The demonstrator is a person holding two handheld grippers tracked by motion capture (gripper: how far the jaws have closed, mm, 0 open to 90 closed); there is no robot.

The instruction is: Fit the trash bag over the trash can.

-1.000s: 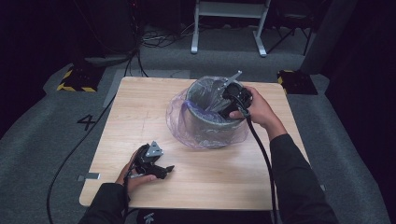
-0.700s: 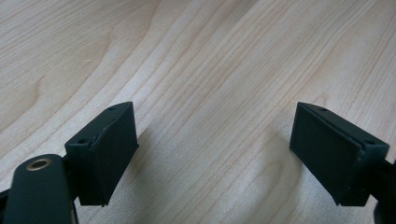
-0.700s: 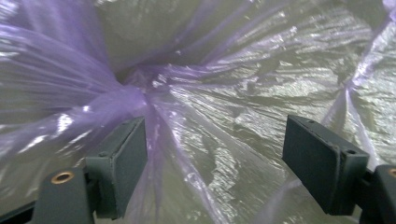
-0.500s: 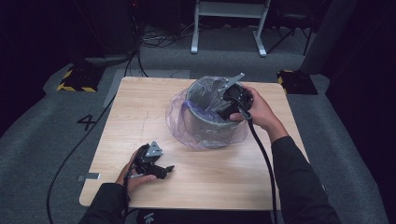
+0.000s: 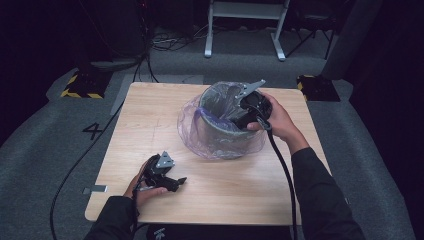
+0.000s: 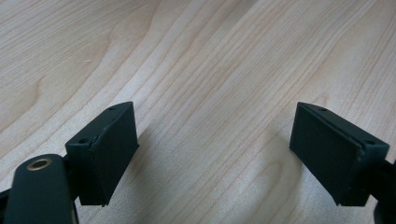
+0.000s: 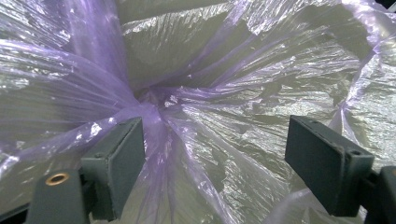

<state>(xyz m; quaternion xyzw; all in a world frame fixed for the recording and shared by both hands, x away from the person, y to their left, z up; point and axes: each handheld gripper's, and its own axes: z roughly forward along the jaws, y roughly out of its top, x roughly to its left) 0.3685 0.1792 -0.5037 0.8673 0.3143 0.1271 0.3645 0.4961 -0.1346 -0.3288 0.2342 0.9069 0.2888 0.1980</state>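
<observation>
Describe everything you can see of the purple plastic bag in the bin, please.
The purple plastic bag is thin, translucent and crinkled, with a glossy shine. It lines a round grey bin that stands upright on the wooden table. Its upper part is folded over the rim and hangs loosely down the outside, spreading onto the table around the base. In the right gripper view its folds gather to one point deep inside. The right claw is inside the bag, jaws open, one jaw against a fold.
</observation>
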